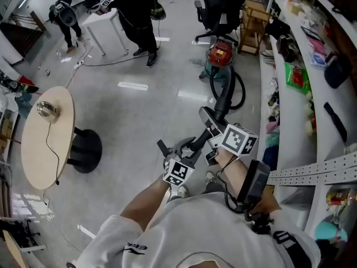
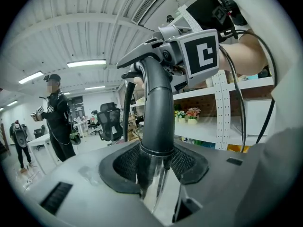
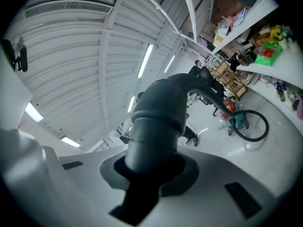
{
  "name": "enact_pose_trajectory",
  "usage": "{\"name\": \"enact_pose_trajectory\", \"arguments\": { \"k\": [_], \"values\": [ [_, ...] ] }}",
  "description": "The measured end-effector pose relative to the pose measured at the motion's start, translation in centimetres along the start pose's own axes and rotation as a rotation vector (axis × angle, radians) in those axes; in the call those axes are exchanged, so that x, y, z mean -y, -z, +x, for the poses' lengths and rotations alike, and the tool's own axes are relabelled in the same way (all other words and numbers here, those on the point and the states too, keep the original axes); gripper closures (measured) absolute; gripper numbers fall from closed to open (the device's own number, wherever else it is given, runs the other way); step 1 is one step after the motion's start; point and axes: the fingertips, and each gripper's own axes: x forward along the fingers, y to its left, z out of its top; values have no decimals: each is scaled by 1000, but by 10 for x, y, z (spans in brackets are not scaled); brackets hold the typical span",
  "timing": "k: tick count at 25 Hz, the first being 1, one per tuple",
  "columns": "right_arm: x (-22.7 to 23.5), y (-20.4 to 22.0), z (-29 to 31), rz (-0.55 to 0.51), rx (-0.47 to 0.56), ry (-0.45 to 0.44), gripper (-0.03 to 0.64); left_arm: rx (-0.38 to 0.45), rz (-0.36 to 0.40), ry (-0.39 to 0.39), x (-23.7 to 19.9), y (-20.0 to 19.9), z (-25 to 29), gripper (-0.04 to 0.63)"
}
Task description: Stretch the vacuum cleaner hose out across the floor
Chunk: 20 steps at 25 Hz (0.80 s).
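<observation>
Nearest first: left gripper (image 1: 187, 149) is clamping the shiny chrome wand tube (image 2: 152, 174) just below its joint with the dark grey curved plastic handle (image 2: 156, 103). Its jaws are closed onto the tube, pads pressing both sides. Right gripper (image 1: 215, 133) is gripping further along, jaws half-closed around the handle's thick round cuff (image 3: 158, 122), with nothing else in them. Two grips on the rigid end looks deliberate: one is taking the weight and the other is steering, so the pull is going into metal and hard plastic, not into soft hose. Both are holding the wand end up off the floor, roughly level. From the cuff the black ribbed vacuum hose (image 1: 225, 96) is running down and away, but it is lying in a slack loop on the glossy grey floor (image 1: 145, 110). The loop is just beside the red canister vacuum cleaner with the teal base (image 1: 220, 57), which is sitting near the long white shelving (image 1: 290, 105). Judging by that loop, the stretch is only partly done. More backing off is needed, gently, or the canister is likely getting dragged along. The round pale wooden table (image 1: 39, 149) is sitting well clear to the left. At the far end a black office chair (image 1: 220, 7) is standing behind the vacuum, and people (image 1: 136, 15) are standing by a small white table (image 1: 103, 24), out of the hose line.
</observation>
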Motion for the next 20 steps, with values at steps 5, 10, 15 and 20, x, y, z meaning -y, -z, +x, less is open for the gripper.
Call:
{"name": "enact_pose_trajectory", "arguments": {
  "k": [5, 10, 15, 20],
  "values": [
    [-10, 14, -20, 4, 71, 62, 531, 28, 33, 88, 14, 3, -22, 439],
    [-15, 26, -49, 22, 152, 132, 531, 43, 63, 179, 35, 7, -41, 439],
    [-17, 41, -79, 34, 213, 194, 531, 48, 83, 262, 60, 13, -55, 439],
    [-15, 46, -115, 54, 267, 248, 531, 52, 100, 337, 90, 11, -64, 439]
  ]
}}
